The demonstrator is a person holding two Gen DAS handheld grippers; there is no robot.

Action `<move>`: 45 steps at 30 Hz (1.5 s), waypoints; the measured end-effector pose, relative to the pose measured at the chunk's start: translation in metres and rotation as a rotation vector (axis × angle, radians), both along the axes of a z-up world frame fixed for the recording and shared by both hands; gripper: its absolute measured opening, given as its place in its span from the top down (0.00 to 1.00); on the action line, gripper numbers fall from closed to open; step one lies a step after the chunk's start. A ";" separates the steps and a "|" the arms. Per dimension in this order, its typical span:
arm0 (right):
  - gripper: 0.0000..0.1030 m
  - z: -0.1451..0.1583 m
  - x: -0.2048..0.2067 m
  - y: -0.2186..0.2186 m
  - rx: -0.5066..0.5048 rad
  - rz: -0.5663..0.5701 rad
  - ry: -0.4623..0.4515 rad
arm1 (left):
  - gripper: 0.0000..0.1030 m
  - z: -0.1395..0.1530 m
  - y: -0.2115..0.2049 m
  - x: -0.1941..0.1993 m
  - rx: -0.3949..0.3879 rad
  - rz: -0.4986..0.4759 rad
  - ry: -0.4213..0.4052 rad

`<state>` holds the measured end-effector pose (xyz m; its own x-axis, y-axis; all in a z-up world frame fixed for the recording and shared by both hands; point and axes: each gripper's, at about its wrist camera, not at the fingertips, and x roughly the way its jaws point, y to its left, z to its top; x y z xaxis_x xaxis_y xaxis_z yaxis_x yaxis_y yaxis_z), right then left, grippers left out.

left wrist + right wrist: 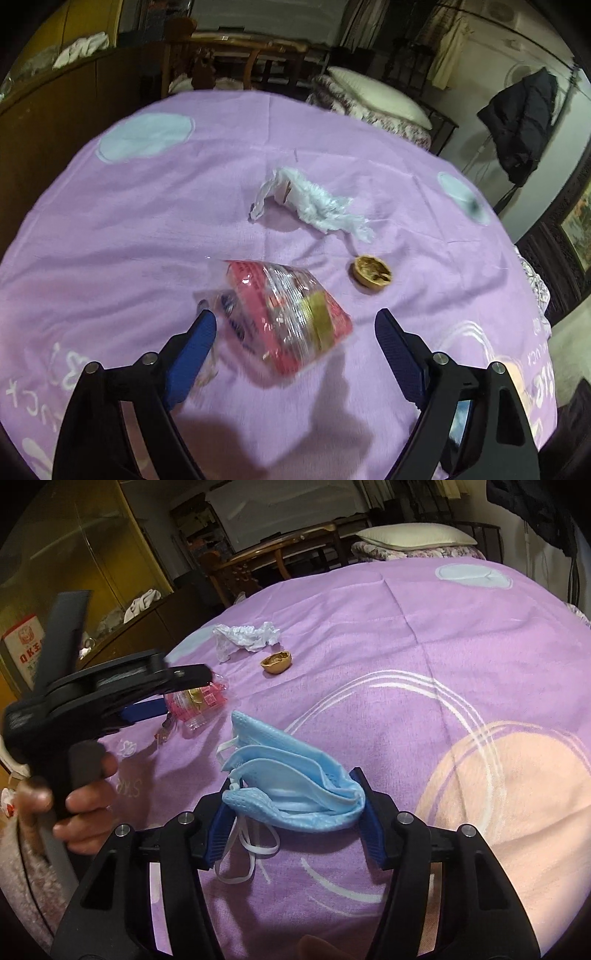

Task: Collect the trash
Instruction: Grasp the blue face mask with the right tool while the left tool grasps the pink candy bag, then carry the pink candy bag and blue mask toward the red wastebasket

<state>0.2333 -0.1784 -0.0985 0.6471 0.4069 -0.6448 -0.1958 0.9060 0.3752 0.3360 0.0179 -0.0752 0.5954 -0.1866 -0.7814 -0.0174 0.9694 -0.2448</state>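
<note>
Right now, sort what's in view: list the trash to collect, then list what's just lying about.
Trash to collect:
- blue face mask, between the right gripper pads
- red wrapper, ahead of the open left gripper
- crumpled tissue
- walnut shell

Lying about:
- pillow
- dark jacket
- purple sheet
</note>
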 end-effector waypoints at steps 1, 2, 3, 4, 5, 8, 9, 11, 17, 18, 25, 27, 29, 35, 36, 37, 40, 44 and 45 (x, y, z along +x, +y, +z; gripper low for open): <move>0.43 0.000 0.000 -0.001 0.005 0.000 0.002 | 0.16 -0.004 0.001 0.002 -0.008 0.000 0.013; 0.43 -0.001 0.001 -0.001 0.007 0.000 0.002 | 0.17 -0.006 0.000 0.007 -0.016 0.003 0.025; 0.43 -0.001 0.001 -0.001 0.010 0.000 0.002 | 0.18 -0.010 -0.001 0.011 -0.018 0.007 0.035; 0.43 -0.001 0.001 -0.001 0.010 0.000 0.003 | 0.27 -0.010 -0.001 0.011 -0.015 0.008 0.034; 0.43 -0.001 0.001 -0.001 0.010 0.001 0.004 | 0.36 -0.011 -0.002 0.012 -0.003 0.007 0.034; 0.43 0.000 0.002 -0.001 0.010 0.000 0.003 | 0.49 -0.013 -0.004 0.010 0.022 -0.006 0.040; 0.43 0.000 0.002 -0.001 0.011 0.000 0.003 | 0.52 -0.012 -0.003 0.008 0.025 -0.009 0.036; 0.43 0.000 0.002 0.000 0.011 0.000 0.000 | 0.55 -0.009 -0.001 0.001 0.034 -0.014 0.022; 0.43 0.002 0.001 0.002 -0.004 -0.004 -0.017 | 0.56 0.008 0.003 -0.035 0.054 -0.025 -0.039; 0.43 0.003 -0.001 0.002 -0.013 -0.008 -0.024 | 0.56 0.012 0.006 -0.044 0.049 -0.029 -0.048; 0.43 0.023 -0.020 0.015 -0.008 0.016 -0.057 | 0.56 0.040 0.026 -0.109 0.028 -0.032 -0.106; 0.43 0.030 -0.027 0.023 0.001 0.037 -0.065 | 0.56 0.050 0.033 -0.130 0.032 -0.023 -0.128; 0.43 0.038 -0.037 0.033 -0.007 0.059 -0.082 | 0.56 0.059 0.040 -0.150 0.034 -0.011 -0.147; 0.43 0.063 -0.066 0.068 -0.006 0.146 -0.126 | 0.56 0.075 0.065 -0.206 0.024 0.044 -0.175; 0.44 0.065 -0.069 0.072 -0.004 0.157 -0.129 | 0.56 0.076 0.069 -0.214 0.025 0.056 -0.179; 0.44 0.069 -0.075 0.079 -0.004 0.173 -0.136 | 0.56 0.077 0.074 -0.222 0.026 0.069 -0.180; 0.44 0.078 -0.087 0.095 -0.011 0.217 -0.156 | 0.56 0.077 0.087 -0.244 0.020 0.105 -0.178; 0.44 0.088 -0.103 0.117 -0.007 0.277 -0.173 | 0.56 0.076 0.105 -0.271 0.007 0.161 -0.168; 0.44 0.091 -0.108 0.122 -0.004 0.295 -0.177 | 0.56 0.076 0.110 -0.278 0.005 0.177 -0.168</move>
<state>0.1257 -0.0559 -0.0079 0.6041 0.5911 -0.5346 -0.5114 0.8019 0.3088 0.0576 0.1278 0.0013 0.7404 -0.0645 -0.6691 -0.1464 0.9560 -0.2541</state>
